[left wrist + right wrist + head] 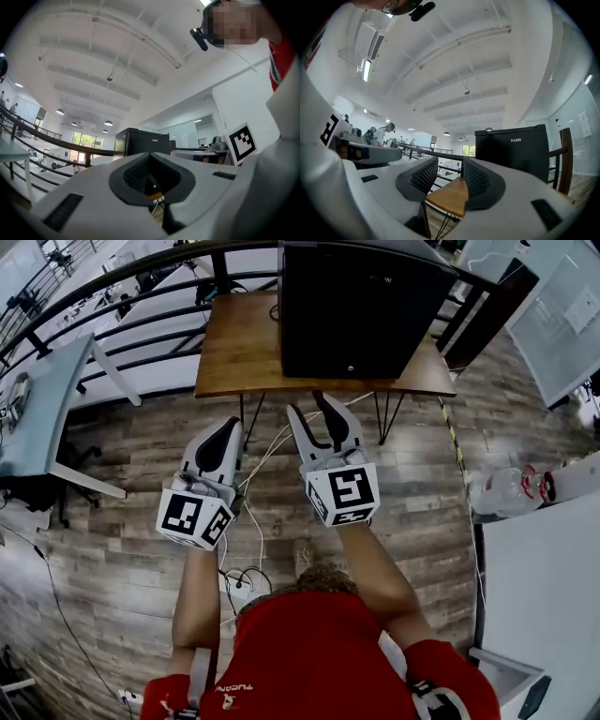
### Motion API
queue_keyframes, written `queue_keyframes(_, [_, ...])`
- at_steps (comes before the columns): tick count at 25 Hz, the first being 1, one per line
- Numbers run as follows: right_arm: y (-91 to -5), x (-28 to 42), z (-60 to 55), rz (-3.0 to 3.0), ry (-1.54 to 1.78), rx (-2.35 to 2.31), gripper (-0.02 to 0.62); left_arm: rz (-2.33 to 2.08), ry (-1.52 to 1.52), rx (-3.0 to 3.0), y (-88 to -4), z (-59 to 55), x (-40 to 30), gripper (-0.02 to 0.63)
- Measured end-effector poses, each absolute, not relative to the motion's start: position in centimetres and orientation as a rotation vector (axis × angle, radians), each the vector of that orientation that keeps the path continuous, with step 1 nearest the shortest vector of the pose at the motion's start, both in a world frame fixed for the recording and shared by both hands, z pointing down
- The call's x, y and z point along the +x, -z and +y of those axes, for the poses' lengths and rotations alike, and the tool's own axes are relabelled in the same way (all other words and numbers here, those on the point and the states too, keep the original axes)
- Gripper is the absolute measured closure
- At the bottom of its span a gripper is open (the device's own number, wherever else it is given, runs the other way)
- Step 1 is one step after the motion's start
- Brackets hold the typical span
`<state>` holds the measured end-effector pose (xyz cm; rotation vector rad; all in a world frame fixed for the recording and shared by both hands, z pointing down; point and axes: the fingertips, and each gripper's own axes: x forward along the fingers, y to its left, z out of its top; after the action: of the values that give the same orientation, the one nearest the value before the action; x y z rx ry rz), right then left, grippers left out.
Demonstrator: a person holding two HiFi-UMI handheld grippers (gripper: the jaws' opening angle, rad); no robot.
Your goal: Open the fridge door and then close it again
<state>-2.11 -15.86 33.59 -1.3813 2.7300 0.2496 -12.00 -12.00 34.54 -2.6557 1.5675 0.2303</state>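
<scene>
The right gripper (321,423) has its two jaws standing apart with nothing gripped. In the right gripper view only the far wooden table corner (451,196) shows through the gap between its ribbed black pads (423,179). The left gripper (223,435) has its jaws drawn together on nothing, their dark pads (136,176) leaving just a thin slit. Both grippers are held side by side, close but not touching, and each carries its marker cube at the rear. They point at the table and are short of its near edge, over the plank floor (122,549).

Ahead of them the black mini fridge (356,306) stands on the right part of the wooden table (239,352), its front face set just back from the near edge. The door looks flush and closed, and neither gripper touches it. The right gripper is lined up with the fridge's front, while the left one faces the bare left half of the tabletop.

White cables (258,460) trail across the floor under the table's thin black legs. A black railing (112,277) curves behind the far edge.
</scene>
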Motion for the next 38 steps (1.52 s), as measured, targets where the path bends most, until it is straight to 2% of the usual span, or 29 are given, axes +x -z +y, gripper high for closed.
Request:
queue_keyframes(14, [-32.7, -1.8, -29.6, 2.648, -0.240, -1.580, 0.319, 1.689, -0.168, -2.586, -34.6, -22.4, -12.1, 0.597])
queue_keyframes(27, [-32.8, -6.0, -38.7, 2.421, -0.314, -2.040, 0.299, 1.528, -0.160, -2.703, -34.7, -28.3, -18.1, 0.597])
queue_keyframes(38, [-32.4, -6.9, -45.3, 2.096, -0.306, -2.423, 0.298, 1.414, -0.130, -2.800, -35.4, -31.4, -25.2, 0.597])
